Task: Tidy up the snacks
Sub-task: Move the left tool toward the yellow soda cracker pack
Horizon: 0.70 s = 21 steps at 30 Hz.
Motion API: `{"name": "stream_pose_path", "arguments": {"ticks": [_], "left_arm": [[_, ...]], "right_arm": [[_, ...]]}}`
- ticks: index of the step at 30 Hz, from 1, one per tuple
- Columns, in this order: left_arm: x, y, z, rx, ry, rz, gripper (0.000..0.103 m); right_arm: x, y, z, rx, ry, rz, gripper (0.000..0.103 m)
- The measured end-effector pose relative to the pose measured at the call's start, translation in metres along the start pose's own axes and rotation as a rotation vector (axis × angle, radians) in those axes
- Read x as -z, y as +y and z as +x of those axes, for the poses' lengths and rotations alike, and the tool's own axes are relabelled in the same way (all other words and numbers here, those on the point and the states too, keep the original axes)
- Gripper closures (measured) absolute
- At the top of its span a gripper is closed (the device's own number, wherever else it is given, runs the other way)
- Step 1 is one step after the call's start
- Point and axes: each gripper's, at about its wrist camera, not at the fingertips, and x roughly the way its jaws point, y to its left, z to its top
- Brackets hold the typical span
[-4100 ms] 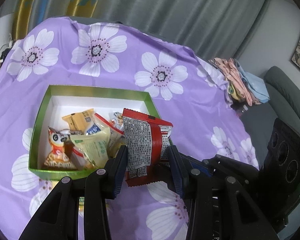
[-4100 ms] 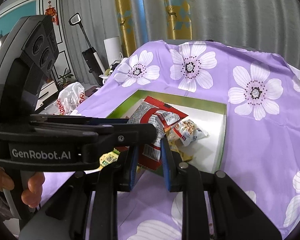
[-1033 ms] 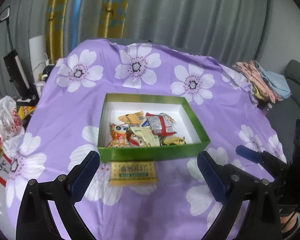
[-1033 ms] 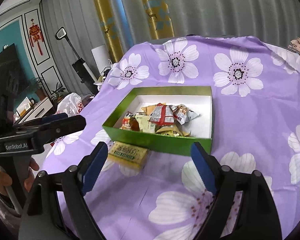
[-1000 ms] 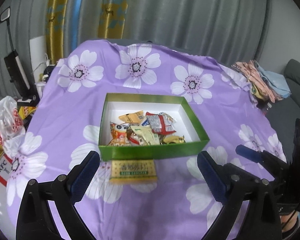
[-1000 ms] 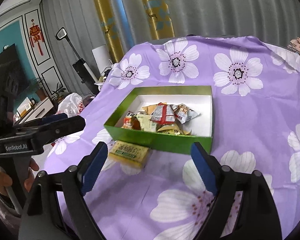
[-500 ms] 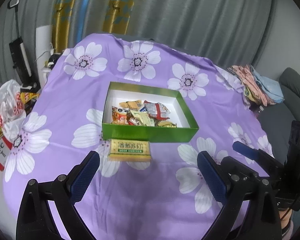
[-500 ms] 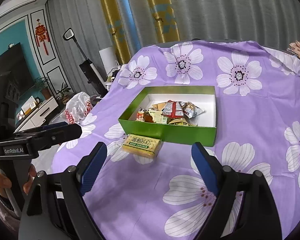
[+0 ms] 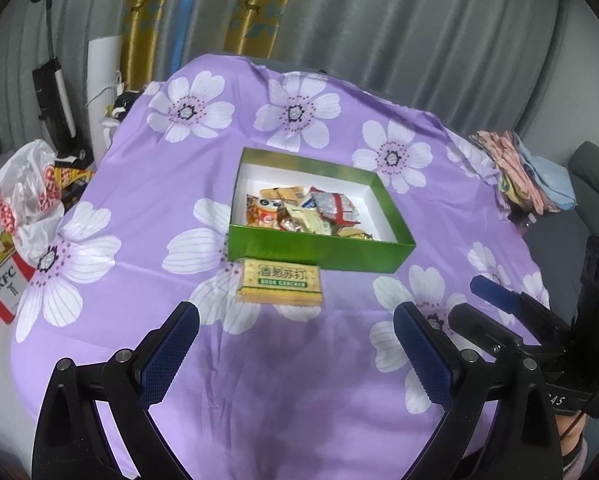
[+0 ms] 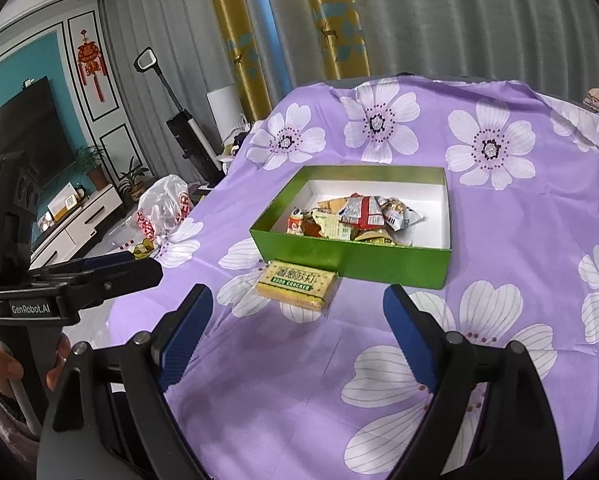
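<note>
Crackers (image 9: 280, 282) are lying flat on the purple cloth (image 9: 139, 208) in the left wrist view, touching or just beside the near wall of the green box (image 9: 319, 250), which is holding a heap of snacks (image 9: 303, 218). The left gripper (image 9: 295, 348) is hanging back from the pack with its jaws spread wide and gripping nothing; the pack is sitting straight ahead, slightly left of the midline between them, its long axis running across the view, parallel to the box wall. The right gripper (image 9: 495, 300) is showing at the right edge, well apart from the pack. In the right wrist view, the right gripper (image 10: 295, 316) is also standing wide open and empty, with the crackers (image 10: 297, 285) ahead and nearly centred between its jaws, long axis skewed a little. The box (image 10: 351, 258) is lying just behind. Neither arm looks clearly nearer; the pack probably needs lifting over the wall.
</note>
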Motion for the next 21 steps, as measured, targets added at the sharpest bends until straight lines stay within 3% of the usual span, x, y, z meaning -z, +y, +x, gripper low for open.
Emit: {"name": "stream_pose_path", "arguments": {"ticks": [21], "left_arm": [[0.004, 0.032, 0.072, 0.012, 0.092, -0.041, 0.005]], "right_arm": [[0.013, -0.002, 0.083, 0.039, 0.143, -0.045, 0.015]]}}
